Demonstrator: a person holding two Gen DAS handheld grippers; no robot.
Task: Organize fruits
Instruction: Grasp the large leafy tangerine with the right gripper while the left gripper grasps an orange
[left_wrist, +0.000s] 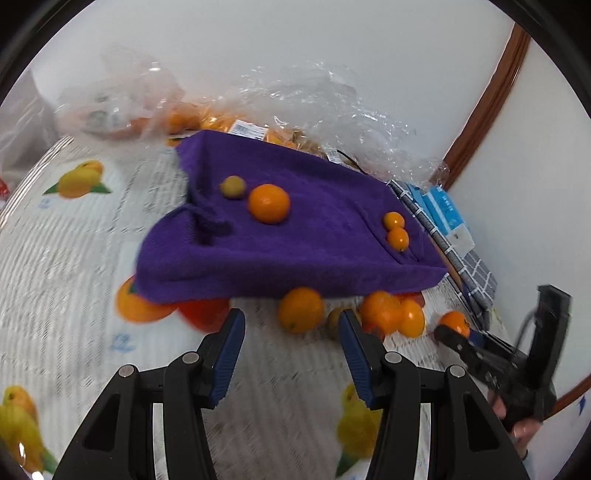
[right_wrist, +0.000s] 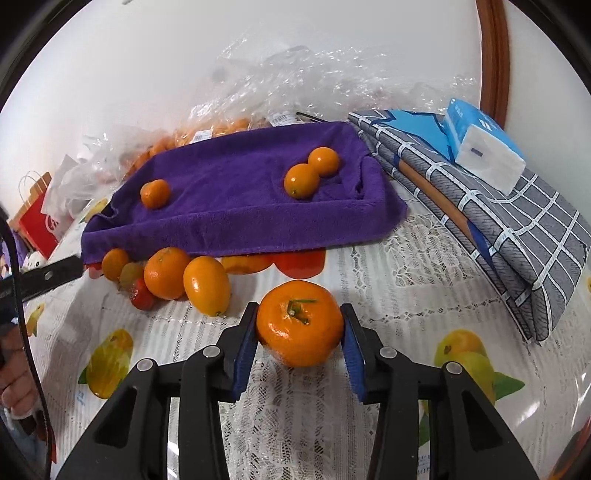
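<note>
My right gripper is shut on a stemmed mandarin just above the tablecloth. In the left wrist view the same right gripper reaches in from the right with that mandarin. A purple towel lies behind, carrying one orange and two kumquats. My left gripper stands open with nothing between its pads, just short of a loose orange. More loose fruit sits along the towel's front edge. On the towel are an orange and a small greenish fruit.
Crinkled plastic bags holding oranges lie against the wall behind the towel. A folded grey checked cloth with a tissue pack sits at the right. A red paper bag stands at far left. The tablecloth has printed fruit.
</note>
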